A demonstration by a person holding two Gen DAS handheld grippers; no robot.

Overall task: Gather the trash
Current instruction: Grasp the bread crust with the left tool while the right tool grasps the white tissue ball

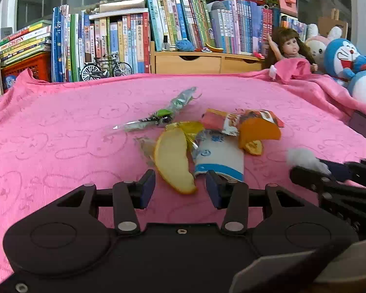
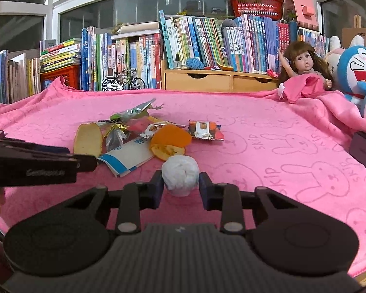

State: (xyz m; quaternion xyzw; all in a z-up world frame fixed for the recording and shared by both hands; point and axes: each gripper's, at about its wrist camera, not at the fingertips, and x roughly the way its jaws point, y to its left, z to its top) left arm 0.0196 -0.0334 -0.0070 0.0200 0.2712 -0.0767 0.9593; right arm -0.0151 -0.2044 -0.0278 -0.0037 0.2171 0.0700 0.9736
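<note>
Fingers of the left gripper (image 1: 180, 190) stand apart and grasp nothing; the near tip of a pale peel (image 1: 174, 157) and the lower edge of a white-and-blue paper wrapper (image 1: 219, 157) lie between them on the pink cloth (image 1: 61, 127), with neither pad pressing on either. Fingers of the right gripper (image 2: 180, 185) are clenched on one white paper ball (image 2: 180, 173), a pad touching it on each side, low over the cloth.

Counted from left to right in the right wrist view, the trash pile holds one pale peel (image 2: 87, 139), one clear crinkled wrapper with a gold twist (image 2: 116, 134), one green-and-silver foil wrapper (image 2: 134, 112) behind it, one white-and-blue paper wrapper (image 2: 127, 156), one orange peel (image 2: 169, 141) and two orange-printed snack packets, one tucked behind the orange peel (image 2: 153, 127) and one lying clear to its right (image 2: 206, 130). All sit close together in the middle of the cloth, just beyond both grippers.

Both grippers point forward and somewhat downward at the pile, the left one coming in from the left edge of the right wrist view.

At the back stand a row of books (image 2: 207, 41), one model bicycle (image 2: 123, 81), one doll (image 2: 302, 66) and a blue plush toy (image 2: 356, 68).
</note>
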